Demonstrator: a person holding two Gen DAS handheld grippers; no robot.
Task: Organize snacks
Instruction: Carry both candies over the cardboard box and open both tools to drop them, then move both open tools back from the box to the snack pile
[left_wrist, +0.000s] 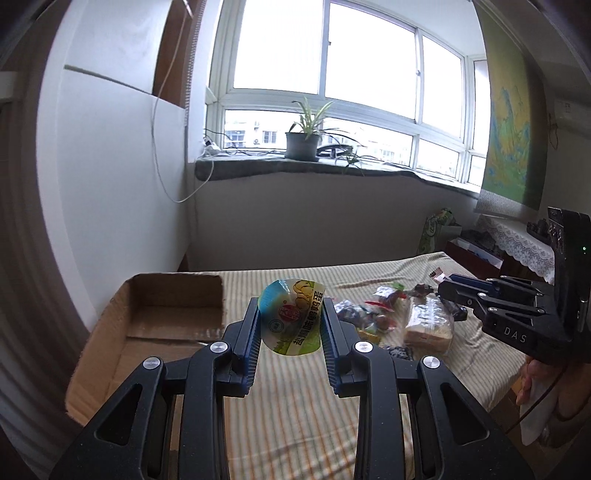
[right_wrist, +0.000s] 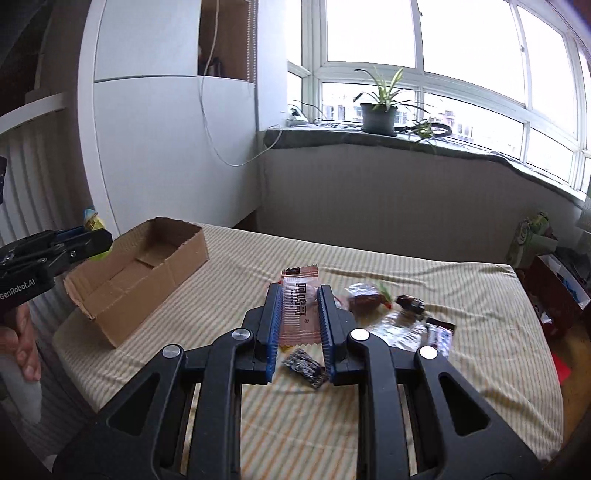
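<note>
Gripped between the narrowly parted ribbed pads of the left gripper (left_wrist: 291, 321) is a glossy, curved green-and-blue snack packet (left_wrist: 291, 321); a crinkly reddish wrapper (right_wrist: 300, 310) is pinched by the right gripper (right_wrist: 300, 314). An open brown cardboard box (left_wrist: 173, 314) lies at ten o'clock on the striped cloth (left_wrist: 295, 398), loose snacks (left_wrist: 399, 317) at two o'clock.

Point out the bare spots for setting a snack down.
The cardboard box looks empty inside. The striped sheet is bare between the box and the snack pile, and along the near edge under both claws. It is crowded at the pile, right of centre.
</note>
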